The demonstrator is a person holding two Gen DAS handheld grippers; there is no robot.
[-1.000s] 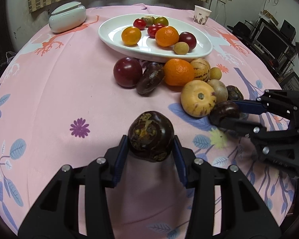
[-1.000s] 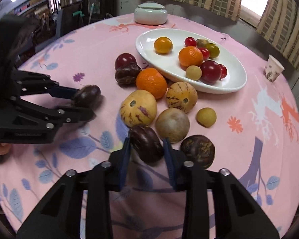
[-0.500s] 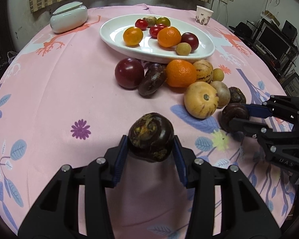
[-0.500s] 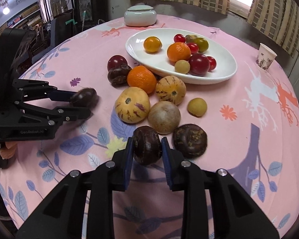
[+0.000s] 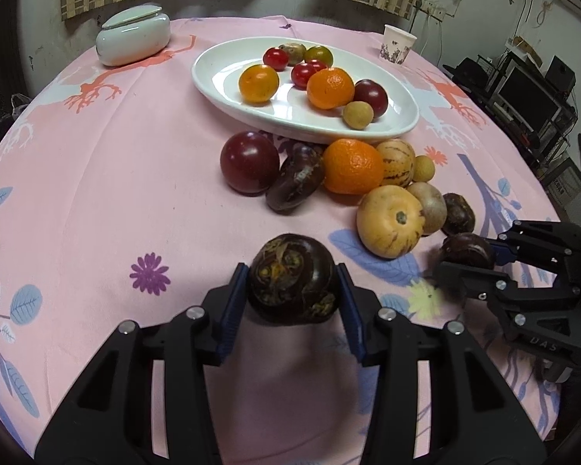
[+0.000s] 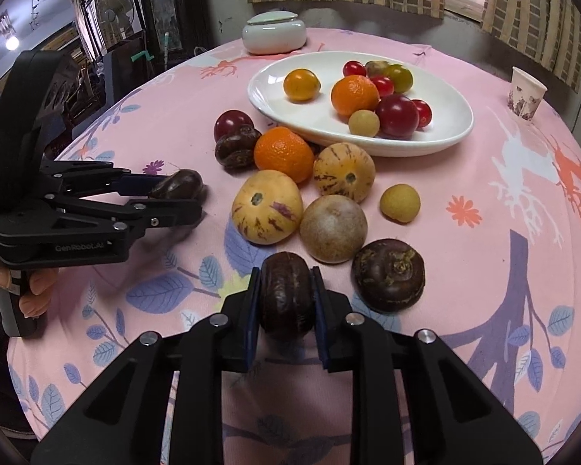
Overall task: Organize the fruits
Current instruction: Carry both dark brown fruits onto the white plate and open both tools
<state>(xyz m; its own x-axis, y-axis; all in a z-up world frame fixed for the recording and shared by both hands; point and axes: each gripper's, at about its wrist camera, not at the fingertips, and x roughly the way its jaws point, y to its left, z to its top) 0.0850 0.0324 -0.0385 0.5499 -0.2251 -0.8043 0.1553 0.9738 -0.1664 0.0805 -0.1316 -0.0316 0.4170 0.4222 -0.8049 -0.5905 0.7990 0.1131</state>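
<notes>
right gripper (image 6: 286, 302) drawn back with dark fruit (image 6: 286, 296), lifted clear

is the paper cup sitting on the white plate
No, the paper cup stands on the pink tablecloth, apart from the white plate that holds the fruit.

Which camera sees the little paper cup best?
The right wrist view. There the paper cup stands whole at the table's far right edge, its printed pattern fairly clear. The left wrist view also shows the cup, unblocked too, but smaller and farther off, beyond the white plate.
</notes>
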